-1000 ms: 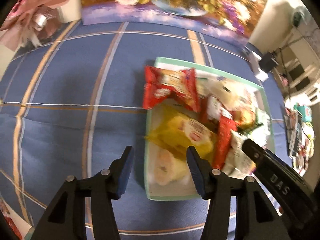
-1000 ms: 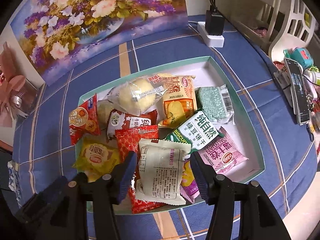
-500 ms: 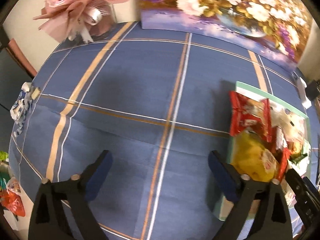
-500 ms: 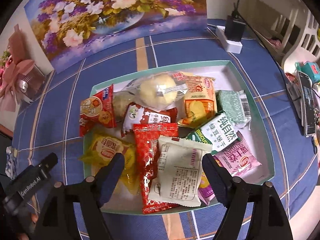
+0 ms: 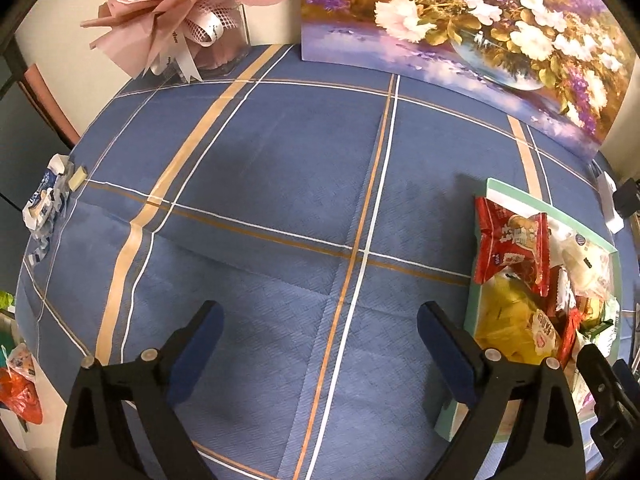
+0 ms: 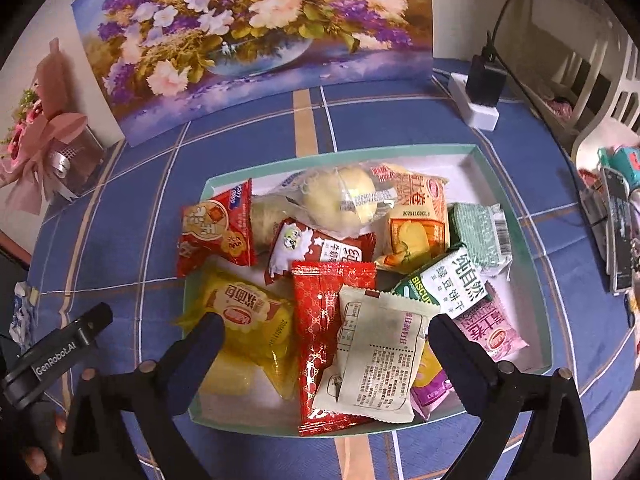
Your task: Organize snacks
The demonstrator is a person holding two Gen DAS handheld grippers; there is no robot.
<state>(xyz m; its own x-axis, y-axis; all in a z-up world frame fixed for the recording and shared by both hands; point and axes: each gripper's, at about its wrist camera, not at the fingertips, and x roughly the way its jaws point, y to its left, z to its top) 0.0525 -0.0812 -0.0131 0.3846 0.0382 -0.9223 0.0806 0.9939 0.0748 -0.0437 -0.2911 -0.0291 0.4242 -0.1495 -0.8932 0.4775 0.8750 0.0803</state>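
Note:
A mint-green tray [image 6: 516, 220] on the blue plaid tablecloth holds several snack packets: a yellow bread packet [image 6: 244, 320], a red patterned packet [image 6: 324, 328], a cream packet [image 6: 376, 356], a green biscuit packet [image 6: 448, 284] and a pink packet [image 6: 492, 332]. My right gripper [image 6: 325, 330] is open and empty above the tray's near side. My left gripper [image 5: 318, 322] is open and empty over bare cloth, left of the tray [image 5: 486, 196], where a red packet [image 5: 510, 248] hangs over the rim.
A flower painting [image 6: 256, 36] stands at the back. A pink bouquet [image 5: 180, 16] sits at the back left. A power strip with charger [image 6: 480, 96] lies at the back right. Crumpled wrappers [image 5: 46, 204] lie at the left table edge. Phones [image 6: 618, 232] lie to the right.
Both grippers have opened wider. My left gripper has swung left, away from the tray, over bare cloth. My right gripper has pulled back slightly from the tray.

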